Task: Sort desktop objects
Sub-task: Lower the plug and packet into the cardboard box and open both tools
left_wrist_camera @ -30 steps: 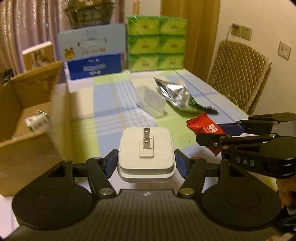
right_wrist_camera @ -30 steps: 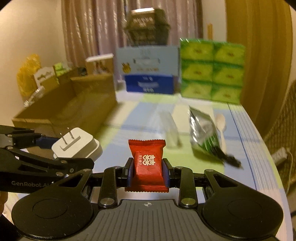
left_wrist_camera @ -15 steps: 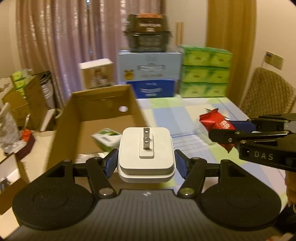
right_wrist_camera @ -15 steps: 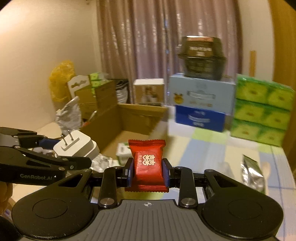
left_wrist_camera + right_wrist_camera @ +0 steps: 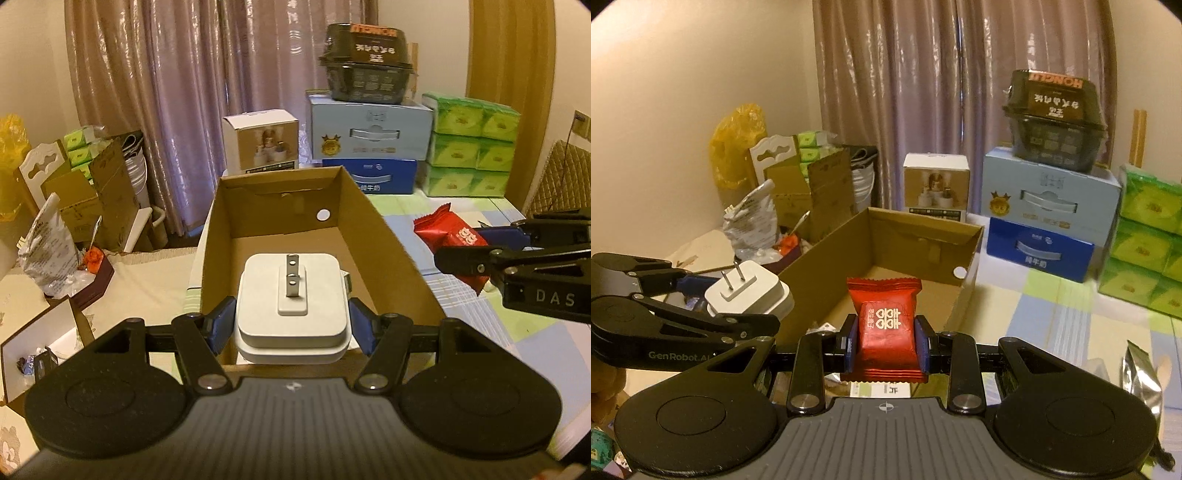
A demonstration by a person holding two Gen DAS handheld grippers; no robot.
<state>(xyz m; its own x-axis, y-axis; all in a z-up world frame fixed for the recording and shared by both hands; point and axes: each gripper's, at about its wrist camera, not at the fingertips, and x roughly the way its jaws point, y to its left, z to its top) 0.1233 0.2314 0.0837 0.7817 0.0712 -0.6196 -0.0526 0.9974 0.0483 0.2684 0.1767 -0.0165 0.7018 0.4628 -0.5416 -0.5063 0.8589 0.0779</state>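
While a second ago our left view looked across the table (image 5: 524, 332) at a foil pouch and a clear case, with the cardboard box (image 5: 391, 254) off to the side, that box now sits dead ahead under the left gripper (image 5: 293, 321). Both hands have swung over toward it. We read this as the carry nearly done; release into the box looks like the next step, though neither item has been let go.

Left fingers (image 5: 221, 325) pinch the white plug adapter (image 5: 293, 306) by its sides, prongs up, held above the box's near end. Right gripper (image 5: 884, 347) pinches the red candy packet (image 5: 884, 325) upright, also over the near end of the box, just right of the adapter.

Something small already lies on the box floor in the right view; we cannot tell what.

Writing noted:
- Left gripper body: "GenRobot.AI".
- Right gripper body: "DAS".
- Candy packet: white double-happiness character; smaller text unreadable.
- Dark container (image 5: 1054, 118) atop the pale blue carton (image 5: 1049, 195): inverted lettering, apparently "HONGLI"; the rest too small.
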